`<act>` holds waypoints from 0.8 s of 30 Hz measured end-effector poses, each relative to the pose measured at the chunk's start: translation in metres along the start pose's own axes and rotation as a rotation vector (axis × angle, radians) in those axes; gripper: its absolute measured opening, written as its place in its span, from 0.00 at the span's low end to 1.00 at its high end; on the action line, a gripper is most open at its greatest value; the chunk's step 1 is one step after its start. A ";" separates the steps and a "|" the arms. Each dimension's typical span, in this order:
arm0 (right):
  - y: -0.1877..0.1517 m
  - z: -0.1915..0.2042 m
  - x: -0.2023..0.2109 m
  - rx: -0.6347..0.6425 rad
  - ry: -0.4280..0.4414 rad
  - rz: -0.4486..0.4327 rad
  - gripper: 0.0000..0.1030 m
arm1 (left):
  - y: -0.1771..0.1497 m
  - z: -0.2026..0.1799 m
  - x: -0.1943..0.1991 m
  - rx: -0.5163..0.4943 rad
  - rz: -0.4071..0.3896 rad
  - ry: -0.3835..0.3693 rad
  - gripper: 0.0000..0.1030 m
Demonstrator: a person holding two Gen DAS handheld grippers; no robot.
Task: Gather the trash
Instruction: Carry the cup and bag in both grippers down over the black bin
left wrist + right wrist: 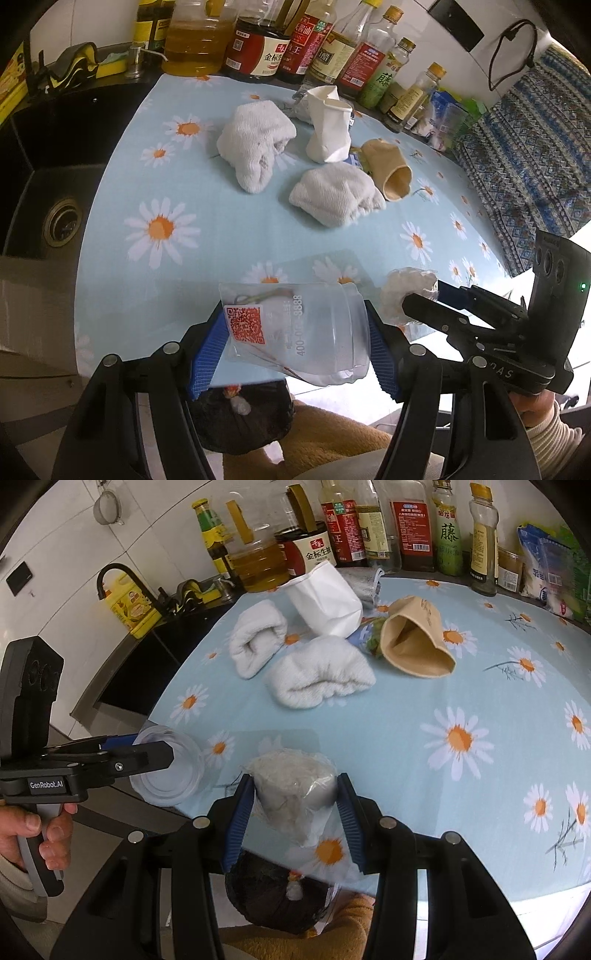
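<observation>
Carrying two pieces at once: the left tongs (295, 343) grip a clear plastic cup (295, 332), the right tongs (295, 819) a crumpled plastic wrapper (291, 794), both over the bench (461, 812) edge. Next, I judge, release above the black bag (266, 897), half hidden below.
</observation>
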State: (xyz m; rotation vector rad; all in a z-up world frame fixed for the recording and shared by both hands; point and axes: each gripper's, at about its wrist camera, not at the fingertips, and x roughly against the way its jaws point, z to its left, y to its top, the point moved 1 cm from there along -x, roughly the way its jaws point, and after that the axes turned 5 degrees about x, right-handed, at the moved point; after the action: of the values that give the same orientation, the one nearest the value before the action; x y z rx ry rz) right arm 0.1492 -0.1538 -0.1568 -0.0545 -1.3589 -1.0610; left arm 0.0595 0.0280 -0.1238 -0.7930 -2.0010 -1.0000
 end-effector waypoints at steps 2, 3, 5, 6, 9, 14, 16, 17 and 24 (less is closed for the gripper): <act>-0.006 0.007 0.002 0.004 -0.001 0.001 0.45 | -0.007 0.002 0.004 0.003 0.000 -0.004 0.65; -0.009 0.011 0.003 0.004 0.000 0.003 0.45 | -0.010 0.003 0.005 0.005 -0.001 -0.007 0.65; -0.014 0.016 0.004 0.007 0.002 0.007 0.45 | -0.017 0.005 0.010 0.006 -0.005 -0.009 0.65; -0.016 0.019 0.005 0.010 0.003 0.010 0.45 | -0.021 0.006 0.012 0.008 -0.006 -0.010 0.65; -0.025 0.030 0.007 0.016 0.006 0.015 0.45 | -0.028 0.009 0.016 0.011 -0.007 -0.012 0.65; -0.034 0.042 0.006 0.020 0.011 0.021 0.45 | -0.046 0.016 0.023 0.016 -0.001 -0.012 0.65; -0.039 0.048 0.005 0.021 0.016 0.027 0.45 | -0.052 0.018 0.024 0.018 0.004 -0.011 0.65; -0.041 0.049 0.004 0.022 0.017 0.029 0.45 | -0.056 0.019 0.025 0.020 0.008 -0.010 0.65; -0.057 0.062 0.001 0.018 0.029 0.051 0.45 | -0.077 0.030 0.028 0.034 0.025 -0.004 0.65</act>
State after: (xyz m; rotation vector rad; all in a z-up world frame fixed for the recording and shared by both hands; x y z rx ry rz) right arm 0.0662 -0.1501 -0.1690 -0.0602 -1.3339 -1.0034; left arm -0.0256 0.0196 -0.1423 -0.8002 -2.0016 -0.9481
